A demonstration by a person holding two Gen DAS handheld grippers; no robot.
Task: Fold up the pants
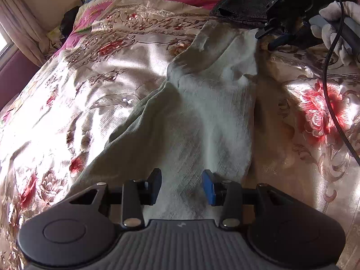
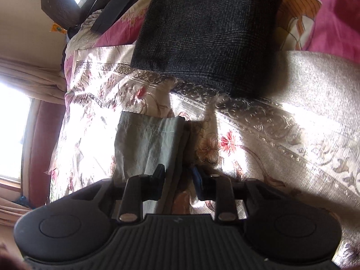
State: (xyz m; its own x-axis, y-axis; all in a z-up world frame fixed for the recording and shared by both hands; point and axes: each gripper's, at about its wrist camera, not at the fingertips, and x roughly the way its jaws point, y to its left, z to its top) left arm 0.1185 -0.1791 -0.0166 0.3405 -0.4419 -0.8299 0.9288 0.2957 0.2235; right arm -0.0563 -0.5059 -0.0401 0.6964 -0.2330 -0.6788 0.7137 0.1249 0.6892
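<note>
Pale grey-green pants (image 1: pixel 202 117) lie stretched along the floral bedspread (image 1: pixel 94 72), running from my left gripper up to the far right. My left gripper (image 1: pixel 181 185) is open, its jaws standing apart over the near end of the cloth. The right gripper (image 1: pixel 290 36), held by a white-gloved hand (image 1: pixel 337 29), sits at the far end of the pants. In the right wrist view the pant hem (image 2: pixel 148 139) runs between the jaws of my right gripper (image 2: pixel 177 180), which stand open with a clear gap around the cloth's edge.
A folded dark grey garment (image 1: pixel 243 9) lies at the head of the bed, close beyond the pants; it also shows in the right wrist view (image 2: pixel 209 33). A black cable (image 1: pixel 328 85) hangs on the right. Curtains (image 1: pixel 20 29) and a window stand at left.
</note>
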